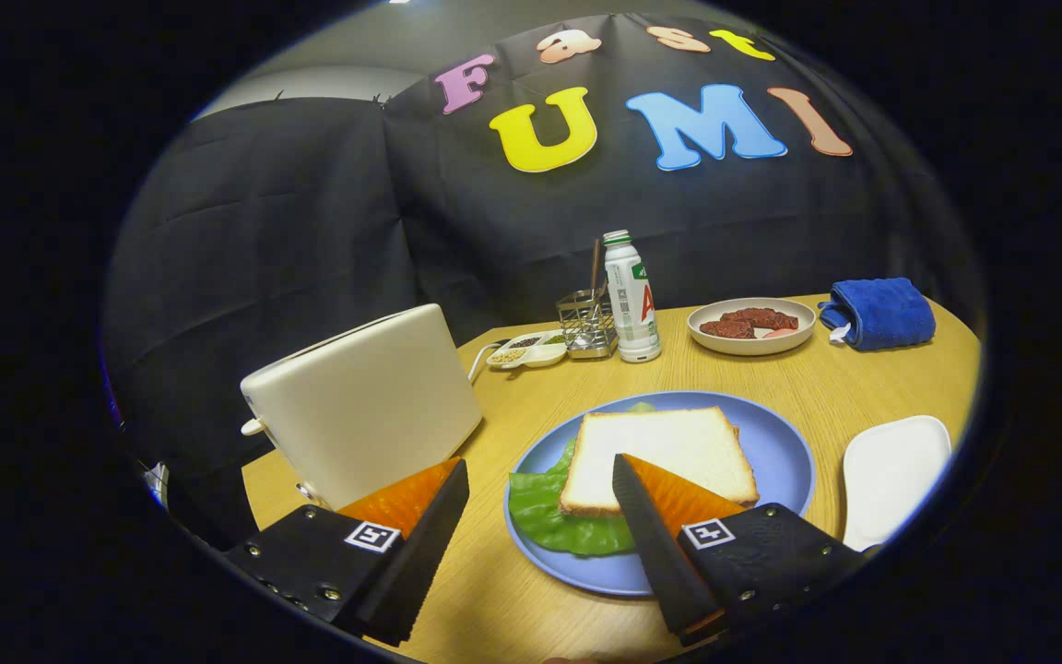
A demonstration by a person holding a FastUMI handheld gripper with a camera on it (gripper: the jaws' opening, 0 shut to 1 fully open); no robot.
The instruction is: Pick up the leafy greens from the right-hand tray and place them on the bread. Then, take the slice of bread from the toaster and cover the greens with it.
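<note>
Gripper with fingers spread wide and holding nothing, poised above the table; bread slice lies over the leafy greens on the blue plate, toaster beside it.

No words or nos. could be read. Bottle, well beyond the fingers, had a printed label, text too small to make out. Gripper fingers were spread apart w/ nothing gripped; each carried a square coded marker.
</note>
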